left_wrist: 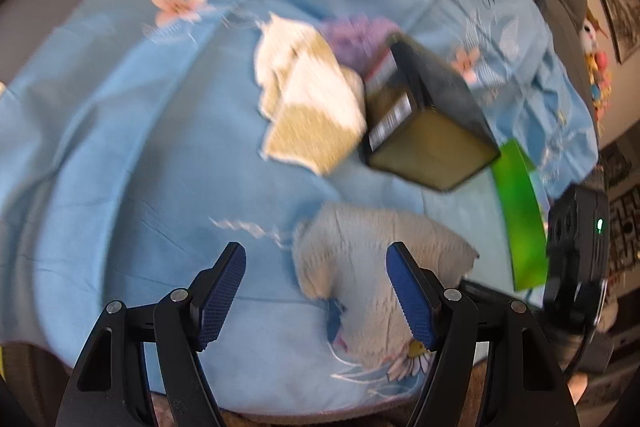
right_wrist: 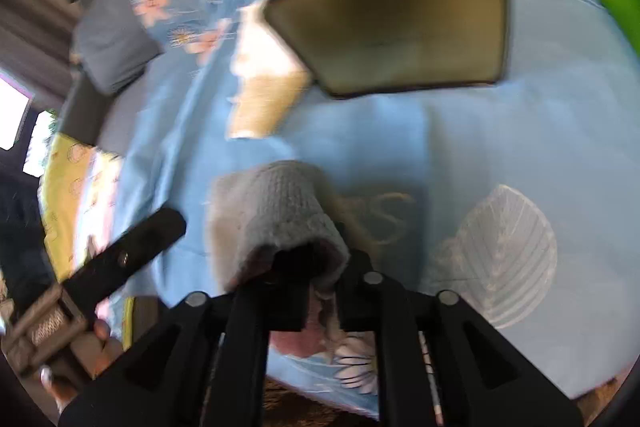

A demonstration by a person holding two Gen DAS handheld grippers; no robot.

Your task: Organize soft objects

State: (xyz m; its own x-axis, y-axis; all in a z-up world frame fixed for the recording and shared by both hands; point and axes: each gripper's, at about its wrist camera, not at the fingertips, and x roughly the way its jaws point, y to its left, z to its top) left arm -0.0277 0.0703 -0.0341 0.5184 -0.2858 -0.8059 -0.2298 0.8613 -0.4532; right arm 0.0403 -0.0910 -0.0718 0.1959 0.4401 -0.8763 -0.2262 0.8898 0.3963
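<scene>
Near the sheet's (left_wrist: 120,147) front edge, the right tool (right_wrist: 308,267) grips the grey cloth (right_wrist: 276,219); the left tool (left_wrist: 316,291) hangs wide open, empty. Next, probably the box (left_wrist: 436,151).

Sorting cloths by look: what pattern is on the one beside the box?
White and tan checks on the cloth, clearest in the left wrist view.

Three soft cloths: grey (left_wrist: 372,267), white-and-tan (left_wrist: 312,107), purple (left_wrist: 356,35); one box (left_wrist: 428,123).
</scene>
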